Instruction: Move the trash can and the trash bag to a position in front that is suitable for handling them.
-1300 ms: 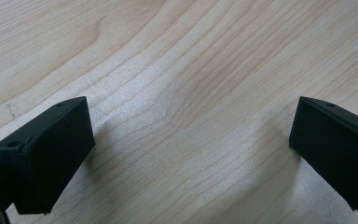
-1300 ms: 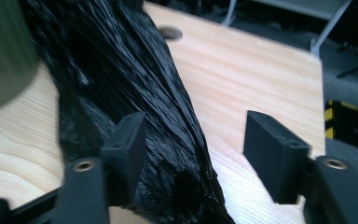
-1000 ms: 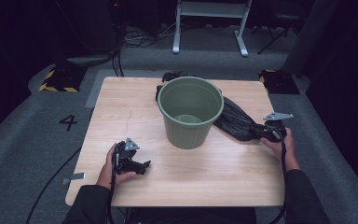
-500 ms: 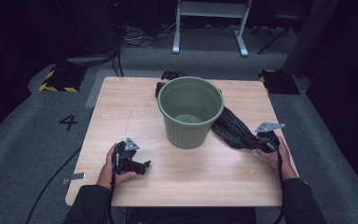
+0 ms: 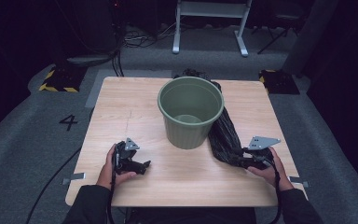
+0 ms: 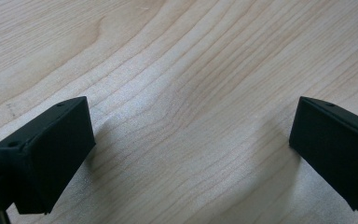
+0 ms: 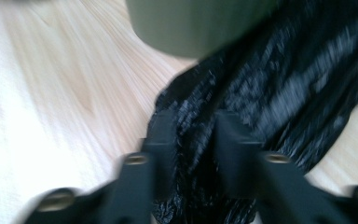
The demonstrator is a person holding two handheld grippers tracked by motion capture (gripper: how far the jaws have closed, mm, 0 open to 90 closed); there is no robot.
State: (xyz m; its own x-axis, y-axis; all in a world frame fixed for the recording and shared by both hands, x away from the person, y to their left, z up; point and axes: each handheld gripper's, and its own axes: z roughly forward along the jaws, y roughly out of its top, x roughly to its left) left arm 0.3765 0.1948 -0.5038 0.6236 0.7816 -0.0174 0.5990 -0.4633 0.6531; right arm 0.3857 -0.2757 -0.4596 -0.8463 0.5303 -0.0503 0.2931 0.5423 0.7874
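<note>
Beside the green bucket (image 5: 190, 112), right gripper (image 7: 192, 135) straddles bunched black bag (image 7: 279, 88), jaws just easing apart; clamping unclear. Left gripper (image 6: 186, 149) gapes, empty. Slick plastic likely slips free.

A bucket (image 5: 190, 112) stands upright on the table (image 5: 121, 107), just behind its middle. A plastic bag (image 5: 223, 135) lies on the table, touching the bucket's right side, stretched from the far edge behind the bucket toward the near right corner. The right gripper (image 5: 248, 161) is at the bag's near end. The left gripper (image 5: 137, 164) rests near the near left corner, well apart from the bucket.
</note>
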